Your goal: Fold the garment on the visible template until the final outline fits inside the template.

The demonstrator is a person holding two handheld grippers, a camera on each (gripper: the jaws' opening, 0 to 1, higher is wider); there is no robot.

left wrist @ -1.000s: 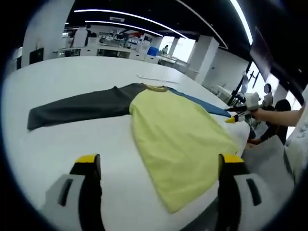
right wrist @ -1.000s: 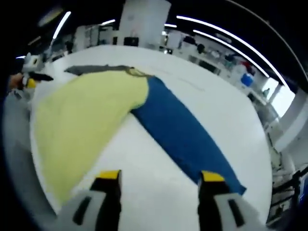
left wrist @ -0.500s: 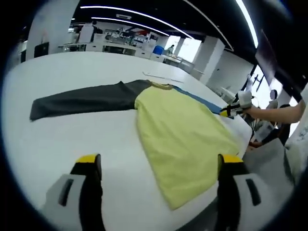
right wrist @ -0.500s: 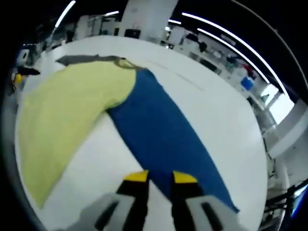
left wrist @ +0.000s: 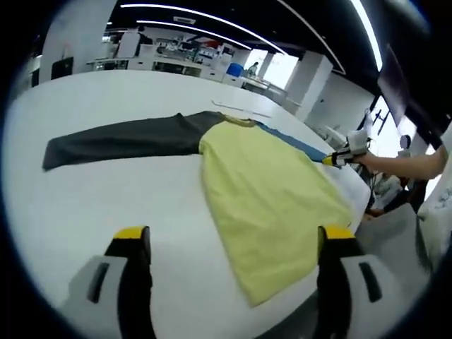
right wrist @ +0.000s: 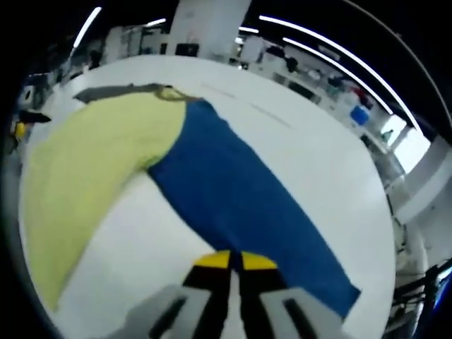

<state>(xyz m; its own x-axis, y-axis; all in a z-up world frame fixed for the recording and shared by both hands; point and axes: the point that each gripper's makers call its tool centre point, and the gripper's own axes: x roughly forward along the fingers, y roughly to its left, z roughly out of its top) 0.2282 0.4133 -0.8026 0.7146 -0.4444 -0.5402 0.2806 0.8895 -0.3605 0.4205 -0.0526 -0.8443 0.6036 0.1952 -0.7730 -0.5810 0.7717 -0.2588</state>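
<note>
**Shirt spread flat, right fingers closed at the blue sleeve**

Bench point(left wrist: 85, 191), white and wide, carries the shirt point(left wrist: 268, 191) laid flat. In the left gripper view its yellow body runs from the collar at 12 o'clock down toward 5 o'clock; the grey sleeve point(left wrist: 120, 140) stretches out to 9 o'clock and the blue sleeve point(left wrist: 293, 143) to 2 o'clock. The left gripper point(left wrist: 229, 244) hangs above the bench at 6 o'clock, fingers wide apart, gripping nothing. The right gripper point(right wrist: 235, 263) has its yellow-tipped fingers pressed together at the near edge of the blue sleeve point(right wrist: 233, 191); whether cloth is pinched between them cannot be told. It also appears at 3 o'clock in the left gripper view.
</note>
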